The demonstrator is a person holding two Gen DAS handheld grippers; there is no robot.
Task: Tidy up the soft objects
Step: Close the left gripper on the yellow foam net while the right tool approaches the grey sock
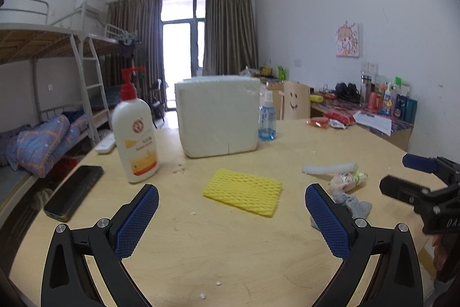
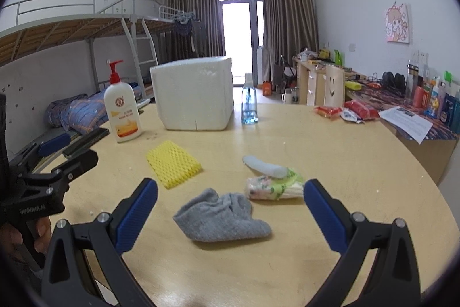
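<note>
A yellow foam net [image 1: 243, 190] lies flat on the round wooden table [image 1: 201, 243], just ahead of my open, empty left gripper [image 1: 231, 216]. It also shows in the right wrist view [image 2: 172, 166]. A grey sock [image 2: 221, 216] lies crumpled between the fingers of my open, empty right gripper [image 2: 230, 209]. Behind it lie a floral tissue pack [image 2: 274, 184] and a white foam tube [image 2: 264, 166]. A white foam box [image 1: 218, 114] stands at the table's far side. It also shows in the right wrist view [image 2: 195, 94].
A lotion pump bottle [image 1: 135, 131] and a black case [image 1: 74, 192] are on the left. A blue spray bottle [image 1: 266, 120] stands right of the box. Snack packs [image 2: 345, 110] lie at the far right edge. A bunk bed is on the left, a cluttered desk on the right.
</note>
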